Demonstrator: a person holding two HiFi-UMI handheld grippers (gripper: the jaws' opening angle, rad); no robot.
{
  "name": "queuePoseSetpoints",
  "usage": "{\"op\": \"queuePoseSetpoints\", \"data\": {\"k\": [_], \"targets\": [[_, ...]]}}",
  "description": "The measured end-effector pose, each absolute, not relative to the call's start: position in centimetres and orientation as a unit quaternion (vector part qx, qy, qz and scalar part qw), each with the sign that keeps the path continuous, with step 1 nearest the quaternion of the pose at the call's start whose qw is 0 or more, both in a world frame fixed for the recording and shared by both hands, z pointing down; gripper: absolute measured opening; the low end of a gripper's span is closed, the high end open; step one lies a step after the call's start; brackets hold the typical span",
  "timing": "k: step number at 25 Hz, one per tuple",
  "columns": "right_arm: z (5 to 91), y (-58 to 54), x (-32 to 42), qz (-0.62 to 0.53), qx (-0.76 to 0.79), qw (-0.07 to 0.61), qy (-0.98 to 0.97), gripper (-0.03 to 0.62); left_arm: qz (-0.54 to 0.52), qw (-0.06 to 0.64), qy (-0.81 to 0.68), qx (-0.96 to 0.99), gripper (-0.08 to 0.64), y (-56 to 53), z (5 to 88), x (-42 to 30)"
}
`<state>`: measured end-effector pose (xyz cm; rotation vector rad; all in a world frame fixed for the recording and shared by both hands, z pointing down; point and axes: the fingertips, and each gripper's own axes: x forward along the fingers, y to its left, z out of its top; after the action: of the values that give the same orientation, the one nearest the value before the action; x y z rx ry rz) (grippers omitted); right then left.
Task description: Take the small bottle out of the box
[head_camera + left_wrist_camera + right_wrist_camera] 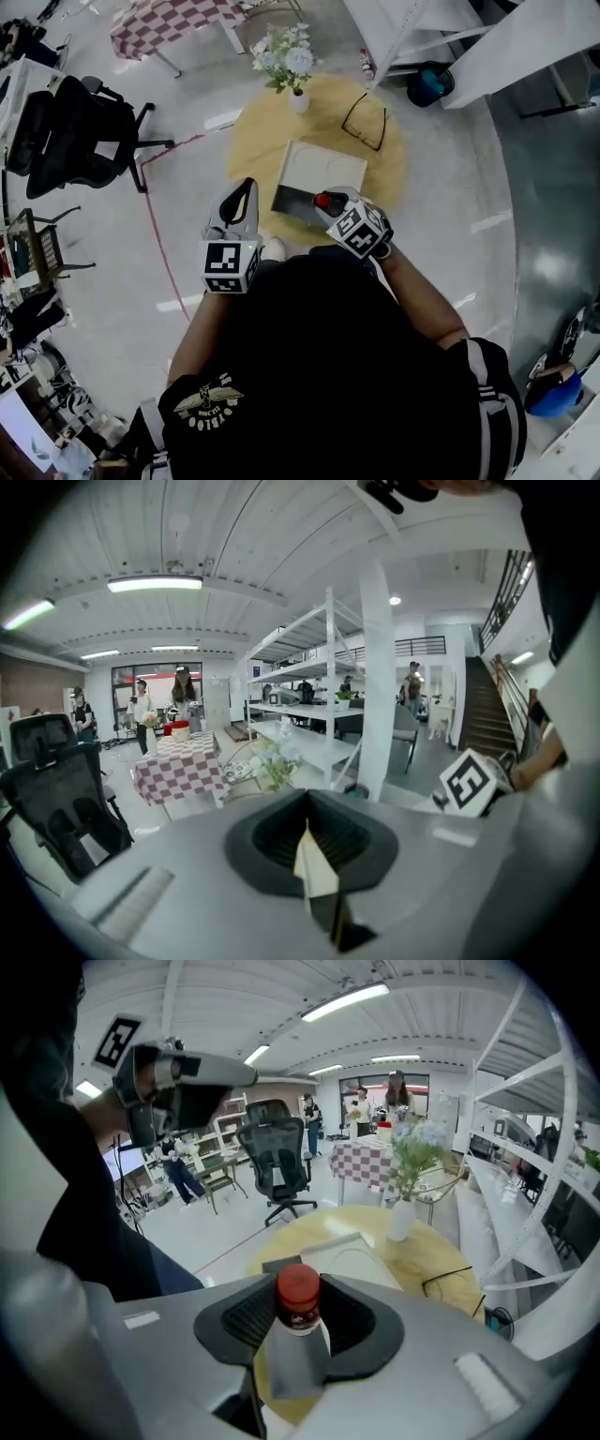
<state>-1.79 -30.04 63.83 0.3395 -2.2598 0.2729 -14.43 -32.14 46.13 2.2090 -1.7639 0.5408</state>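
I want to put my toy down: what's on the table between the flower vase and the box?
Nothing, just bare yellow tabletop between the flower vase and the box, as the head view shows. The glasses lie off to one side.

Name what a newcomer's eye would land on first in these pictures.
First comes the red-capped small bottle, clamped in the right gripper above the near side of the round yellow table. Behind it on that table lies the open box, with a vase of flowers at the far edge. The left gripper, to the right gripper's left, is shut and empty.
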Motion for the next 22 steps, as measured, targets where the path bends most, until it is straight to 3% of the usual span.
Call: {"op": "queuePoseSetpoints", "data": {"k": [9,22], "targets": [[72.1,-27.8,-2.5,0.083,0.089,0.443,-0.888,0.150,0.212,0.155,-0.638,0.724,0.000,-29.8,48.0,-14.8],[75.4,-28.0,-2.3,0.043,0.120,0.418,-0.900,0.152,0.230,0.164,-0.621,0.731,0.000,-28.7,49.9,-12.7]]}}
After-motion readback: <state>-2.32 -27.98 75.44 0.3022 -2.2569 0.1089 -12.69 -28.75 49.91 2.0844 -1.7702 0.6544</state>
